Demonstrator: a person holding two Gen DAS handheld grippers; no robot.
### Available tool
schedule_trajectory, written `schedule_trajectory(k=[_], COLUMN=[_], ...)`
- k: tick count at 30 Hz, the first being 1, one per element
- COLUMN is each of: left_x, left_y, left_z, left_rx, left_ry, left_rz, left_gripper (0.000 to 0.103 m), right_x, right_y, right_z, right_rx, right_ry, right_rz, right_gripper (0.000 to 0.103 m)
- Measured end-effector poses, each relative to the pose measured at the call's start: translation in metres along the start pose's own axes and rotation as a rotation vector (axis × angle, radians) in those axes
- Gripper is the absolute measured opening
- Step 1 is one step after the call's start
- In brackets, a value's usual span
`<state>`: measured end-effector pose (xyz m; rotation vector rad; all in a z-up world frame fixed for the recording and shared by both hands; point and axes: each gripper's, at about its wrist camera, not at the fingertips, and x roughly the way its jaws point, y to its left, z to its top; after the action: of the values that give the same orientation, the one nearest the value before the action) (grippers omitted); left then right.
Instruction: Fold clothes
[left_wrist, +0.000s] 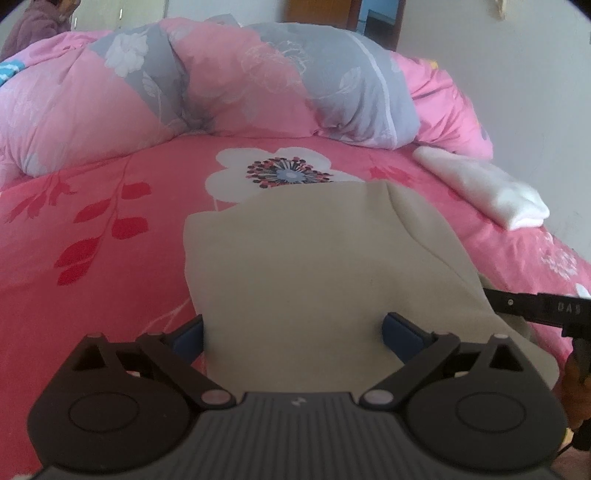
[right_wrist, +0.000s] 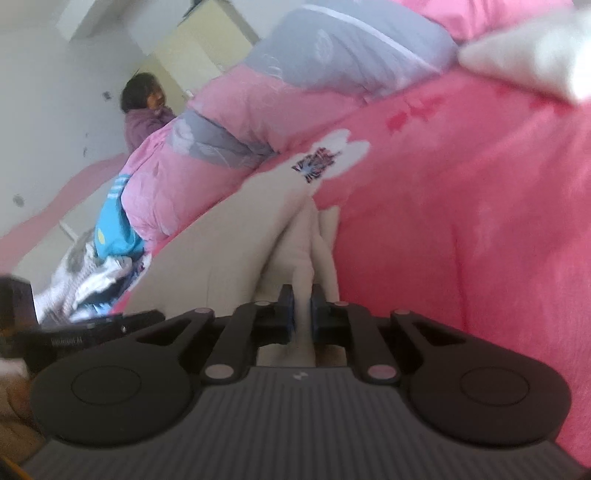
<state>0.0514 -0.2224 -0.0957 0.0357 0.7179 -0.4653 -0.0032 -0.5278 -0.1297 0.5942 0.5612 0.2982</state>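
Lying on the pink floral bedsheet (left_wrist: 110, 236), the beige garment (left_wrist: 314, 266) runs lengthwise away from the left wrist camera, its far end reaching the white flower print (left_wrist: 273, 173). The left gripper (left_wrist: 293, 332) is spread wide — its blue pads (left_wrist: 400, 334) sit on either side of the cloth without squeezing it. The right gripper (right_wrist: 301, 312) is pressed together, pinching a bunched fold of the beige garment (right_wrist: 236, 240). Small white lettering on the right gripper's black finger, seen from the left wrist, is too blurred to read. A folded white cloth (left_wrist: 491, 188) lies well apart, near the rolled pink-and-grey quilt (left_wrist: 221, 81).
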Motion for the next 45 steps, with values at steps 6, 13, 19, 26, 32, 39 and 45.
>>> schedule_trajectory(k=[6, 13, 19, 26, 32, 39, 45], left_x=[-0.013, -0.03, -0.044, -0.049, -0.045, -0.037, -0.035], left_y=[0.013, 0.004, -0.003, 0.007, 0.02, 0.03, 0.026], left_z=[-0.002, -0.015, -0.027, -0.048, -0.065, -0.08, -0.085], left_rx=[-0.026, 0.039, 0.095, 0.06, 0.038, -0.001, 0.021], left_ry=[-0.039, -0.132, -0.211, -0.262, -0.303, -0.34, -0.344], left_rz=[-0.029, -0.046, -0.062, -0.149, -0.239, -0.3, -0.296], left_gripper=[0.095, 0.091, 0.069, 0.068, 0.068, 0.068, 0.068], right_x=[-0.032, -0.045, -0.043, 0.013, 0.05, 0.055, 0.084], right_y=[-0.025, -0.019, 0.055, 0.137, 0.134, 0.177, 0.181], right_z=[0.001, 0.001, 0.008, 0.008, -0.007, 0.017, 0.03], right_rx=[0.145, 0.16, -0.074, -0.411, -0.446, -0.531, -0.527], right_ry=[-0.16, -0.234, -0.252, -0.11, 0.069, 0.063, 0.105], right_rz=[0.019, 0.012, 0.03, -0.048, -0.264, -0.257, -0.237], right_gripper=[0.026, 0.026, 0.026, 0.024, 0.018, 0.019, 0.018])
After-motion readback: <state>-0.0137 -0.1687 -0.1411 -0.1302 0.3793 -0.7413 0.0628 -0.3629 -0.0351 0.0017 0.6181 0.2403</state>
